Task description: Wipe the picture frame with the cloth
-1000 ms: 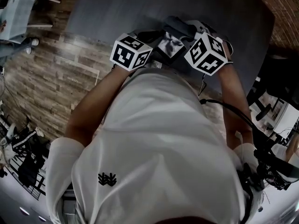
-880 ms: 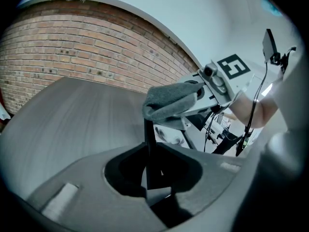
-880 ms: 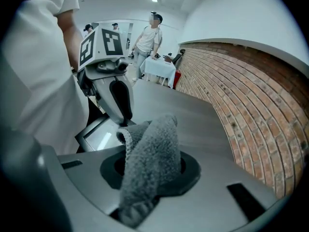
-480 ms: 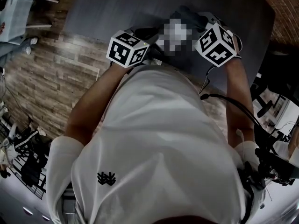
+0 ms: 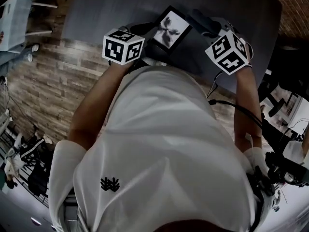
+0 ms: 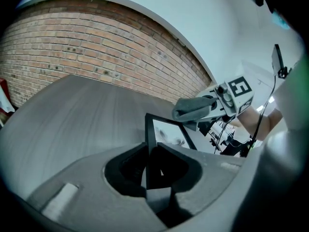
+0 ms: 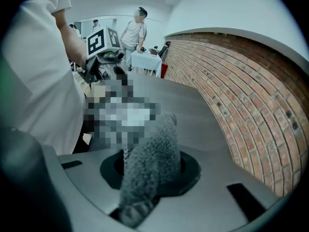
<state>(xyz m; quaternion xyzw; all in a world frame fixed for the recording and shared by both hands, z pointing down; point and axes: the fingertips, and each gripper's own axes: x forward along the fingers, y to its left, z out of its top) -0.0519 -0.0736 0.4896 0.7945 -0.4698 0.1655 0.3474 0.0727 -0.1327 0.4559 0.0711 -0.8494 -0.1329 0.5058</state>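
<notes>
The picture frame (image 5: 170,28), black-edged with a pale flower print, is held tilted over the grey table (image 5: 106,8). My left gripper (image 5: 144,35) is shut on its near left edge; in the left gripper view the jaws pinch the black frame (image 6: 155,144) edge-on. My right gripper (image 5: 211,27) is shut on a grey fluffy cloth (image 7: 153,153), just right of the frame. From the left gripper view the cloth (image 6: 192,108) hangs over the frame's far right corner; contact with it cannot be told. In the right gripper view the frame is blurred over.
The table's near edge (image 5: 87,45) runs below my hands, with wood-plank floor (image 5: 43,81) beyond it. A brick wall (image 6: 96,47) stands behind the table. A cable (image 5: 236,112) trails from my right arm. People stand by a white table (image 7: 145,59) far off.
My right gripper with the cloth has slid to the right, off the frame's face. The left gripper and frame have shifted left and farther onto the table, so the print now shows.
</notes>
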